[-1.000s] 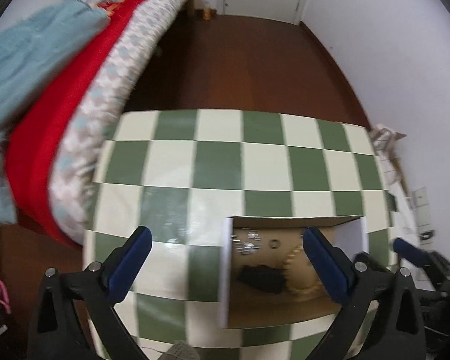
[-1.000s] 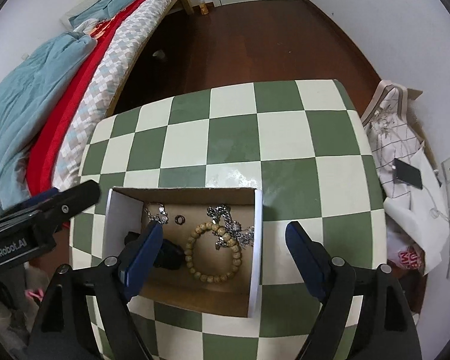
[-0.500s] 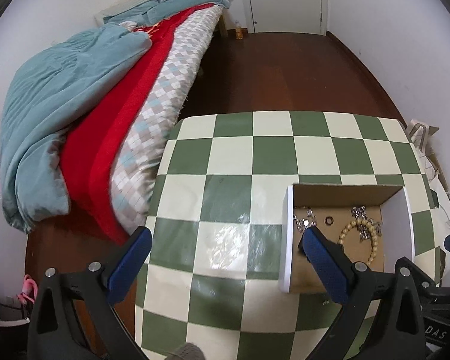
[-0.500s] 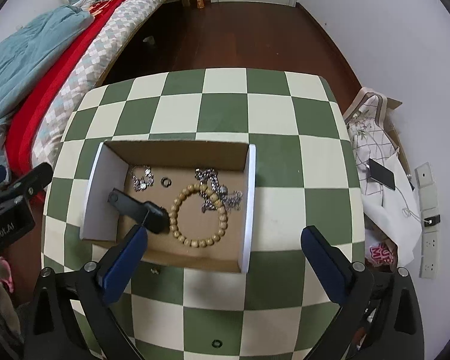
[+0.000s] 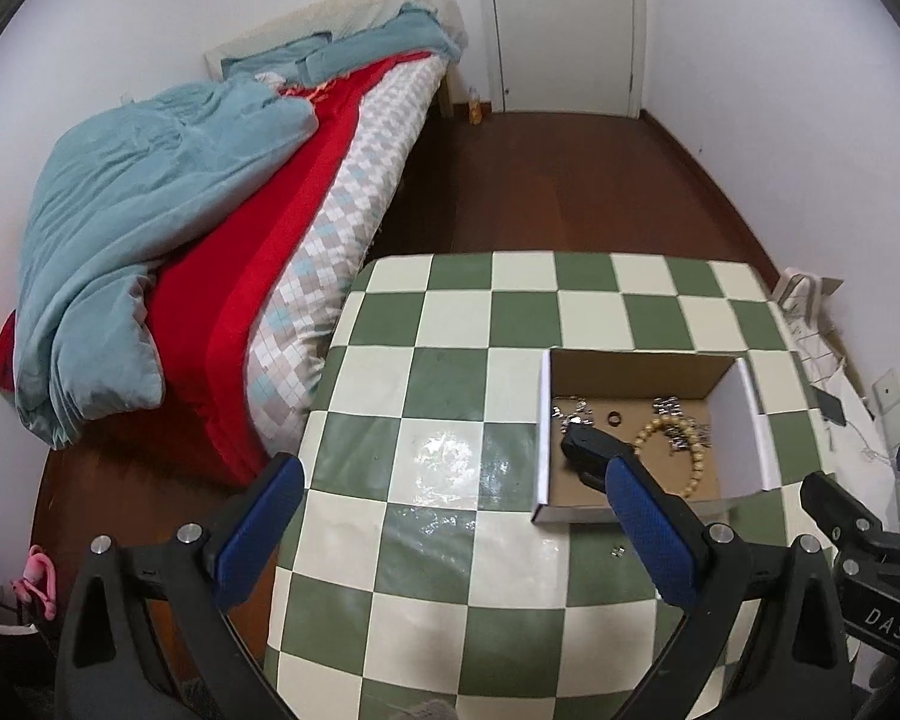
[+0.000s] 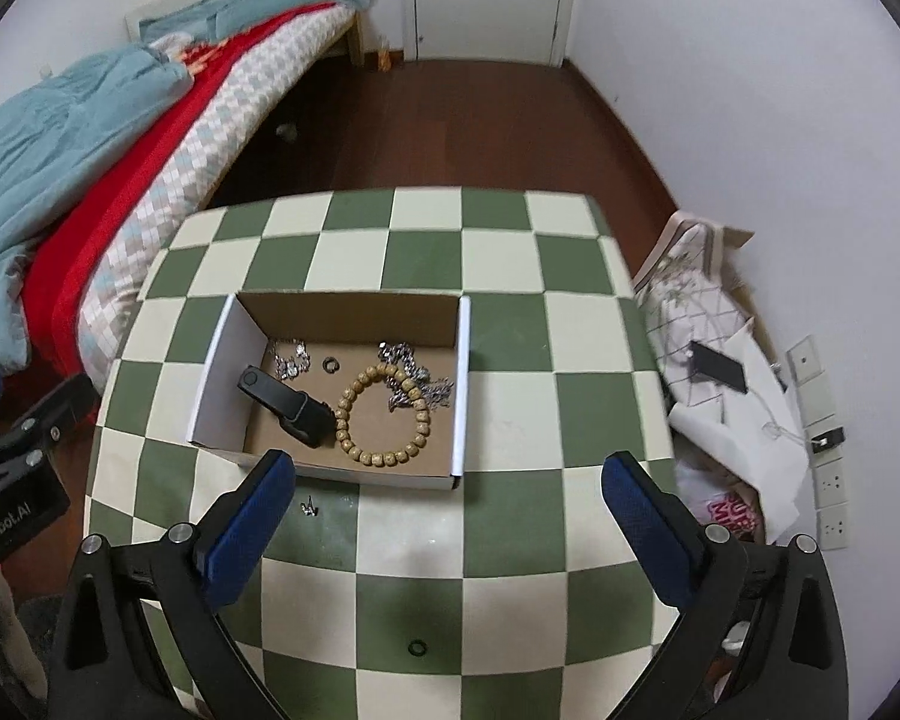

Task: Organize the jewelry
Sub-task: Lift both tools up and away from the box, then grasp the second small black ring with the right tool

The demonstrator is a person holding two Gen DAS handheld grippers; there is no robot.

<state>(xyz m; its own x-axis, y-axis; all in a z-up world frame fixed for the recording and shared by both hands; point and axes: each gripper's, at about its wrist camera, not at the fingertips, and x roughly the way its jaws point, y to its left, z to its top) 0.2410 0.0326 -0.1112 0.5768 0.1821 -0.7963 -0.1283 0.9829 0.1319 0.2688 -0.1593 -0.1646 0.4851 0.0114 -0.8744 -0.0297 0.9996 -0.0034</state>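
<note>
The checkered surface (image 6: 498, 276) lies mostly bare: its far edge and far corners are free, and so is the broad strip along its left edge in the left wrist view. The one tall obstacle is the open cardboard box (image 6: 462, 384), whose upright walls bar entry from the sides; it is open from above. Between the box and the near edge lie a small metal piece (image 6: 309, 507) and a dark ring (image 6: 416, 647), both flat. The bed (image 6: 168, 138) crowds the left edge, and a heap of bags (image 6: 714, 372) crowds the right.
</note>
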